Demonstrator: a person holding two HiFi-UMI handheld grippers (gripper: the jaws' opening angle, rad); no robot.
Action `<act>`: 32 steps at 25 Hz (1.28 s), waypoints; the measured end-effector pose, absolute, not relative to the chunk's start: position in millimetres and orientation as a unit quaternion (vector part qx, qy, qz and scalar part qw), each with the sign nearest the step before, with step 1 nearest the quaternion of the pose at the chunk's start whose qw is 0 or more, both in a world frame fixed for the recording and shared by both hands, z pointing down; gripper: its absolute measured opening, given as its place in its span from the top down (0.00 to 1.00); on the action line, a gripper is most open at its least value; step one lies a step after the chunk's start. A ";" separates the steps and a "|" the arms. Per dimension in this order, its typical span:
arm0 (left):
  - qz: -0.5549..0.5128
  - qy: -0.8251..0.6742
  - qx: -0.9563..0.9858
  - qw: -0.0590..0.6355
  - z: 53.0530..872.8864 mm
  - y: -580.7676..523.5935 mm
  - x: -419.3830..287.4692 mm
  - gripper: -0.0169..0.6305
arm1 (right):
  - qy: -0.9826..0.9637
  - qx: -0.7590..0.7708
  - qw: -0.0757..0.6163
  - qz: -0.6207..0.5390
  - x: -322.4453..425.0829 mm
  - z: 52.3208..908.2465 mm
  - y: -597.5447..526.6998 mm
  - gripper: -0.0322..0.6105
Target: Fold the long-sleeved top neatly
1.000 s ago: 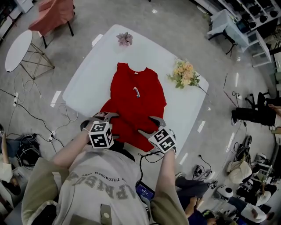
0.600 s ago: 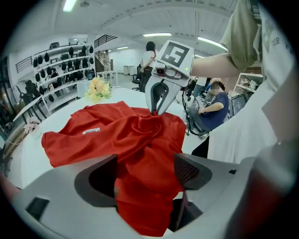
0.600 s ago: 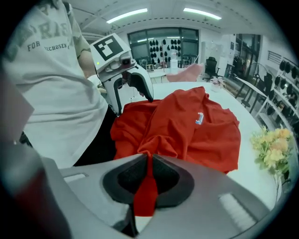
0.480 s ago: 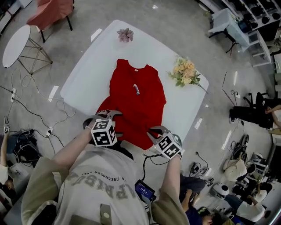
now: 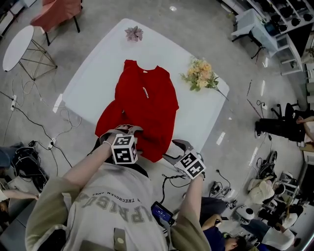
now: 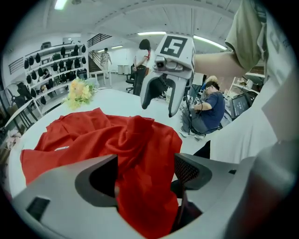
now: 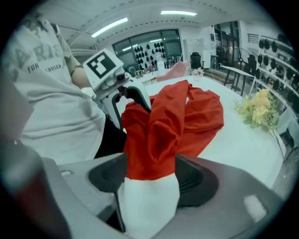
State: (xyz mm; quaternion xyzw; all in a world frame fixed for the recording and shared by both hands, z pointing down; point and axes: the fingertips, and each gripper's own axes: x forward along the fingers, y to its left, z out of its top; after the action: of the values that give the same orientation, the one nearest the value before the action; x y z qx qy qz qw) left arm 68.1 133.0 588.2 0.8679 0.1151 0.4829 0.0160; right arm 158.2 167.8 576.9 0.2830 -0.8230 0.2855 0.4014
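The red long-sleeved top [image 5: 144, 105] lies on the white table [image 5: 93, 73], collar at the far end. My left gripper [image 5: 125, 128] is at its near hem and is shut on a bunch of red cloth [image 6: 140, 154], which hangs between the jaws of the left gripper [image 6: 142, 163]. In the right gripper view the left gripper [image 7: 128, 109] holds that fold [image 7: 159, 126] lifted off the table. My right gripper [image 5: 175, 149] is at the hem's near right corner. Its jaws have just been opening; the red hem lies at the tips of the right gripper [image 7: 149, 172] with bare table between the pads.
A yellow flower bunch [image 5: 198, 74] lies at the table's right edge and a pink flower [image 5: 133, 33] at the far end. A small round table [image 5: 17, 46] and a pink chair [image 5: 59, 12] stand to the left. Cables and seated people [image 6: 210, 102] surround the table.
My left gripper has carried the hem to the right, bunching it. The right gripper has drawn back off the cloth towards the table's near edge.
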 end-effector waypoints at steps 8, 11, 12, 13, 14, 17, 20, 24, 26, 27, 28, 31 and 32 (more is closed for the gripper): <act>0.496 0.046 0.866 0.046 586.7 120.2 41.7 0.39 | -0.882 0.271 0.333 0.196 97.4 546.4 76.0 0.54; 0.500 0.014 0.864 0.060 584.6 110.7 20.0 0.39 | -0.863 0.233 0.385 0.229 91.5 576.1 95.0 0.67; 0.501 0.002 0.863 0.068 584.0 107.2 10.3 0.39 | -0.857 0.227 0.395 0.243 93.7 582.5 106.7 0.67; 0.502 -0.009 0.862 0.076 583.7 103.6 -0.2 0.39 | -0.851 0.228 0.399 0.255 97.4 586.8 117.7 0.67; 0.503 -0.019 0.860 0.083 583.8 99.7 -10.8 0.39 | -0.846 0.236 0.399 0.265 102.8 589.9 127.0 0.67; 0.509 -0.045 0.854 0.102 588.7 88.1 -41.0 0.39 | -0.824 0.274 0.408 0.282 122.1 603.7 146.2 0.67; 0.522 -0.060 0.843 0.111 600.3 81.0 -68.8 0.39 | -0.801 0.291 0.442 0.281 127.1 621.0 157.9 0.66; 0.530 -0.067 0.838 0.110 607.0 75.1 -99.8 0.39 | -0.794 0.323 0.438 0.271 123.2 615.7 151.1 0.66; 0.527 -0.060 0.842 0.103 606.8 75.6 -110.0 0.39 | -0.797 0.352 0.417 0.260 117.4 595.7 149.6 0.64; 0.526 -0.054 0.843 0.095 607.8 77.2 -114.5 0.39 | -0.799 0.364 0.406 0.254 112.6 586.5 151.8 0.64; 0.527 -0.047 0.844 0.084 609.9 79.4 -118.5 0.39 | -0.800 0.372 0.399 0.250 107.1 579.9 156.4 0.63; 0.539 -0.020 0.841 0.041 623.0 89.8 -126.8 0.39 | -0.793 0.376 0.409 0.249 91.2 577.6 182.4 0.43; 0.543 -0.014 0.839 0.026 628.1 93.3 -129.0 0.39 | -0.790 0.376 0.416 0.248 86.5 580.1 191.7 0.43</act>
State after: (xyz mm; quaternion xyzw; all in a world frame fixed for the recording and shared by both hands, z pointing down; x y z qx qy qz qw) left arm -129.0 93.3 628.1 0.8392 -0.0140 0.5431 0.0257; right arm 86.5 191.7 580.1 0.3761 -0.7898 0.2477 0.4164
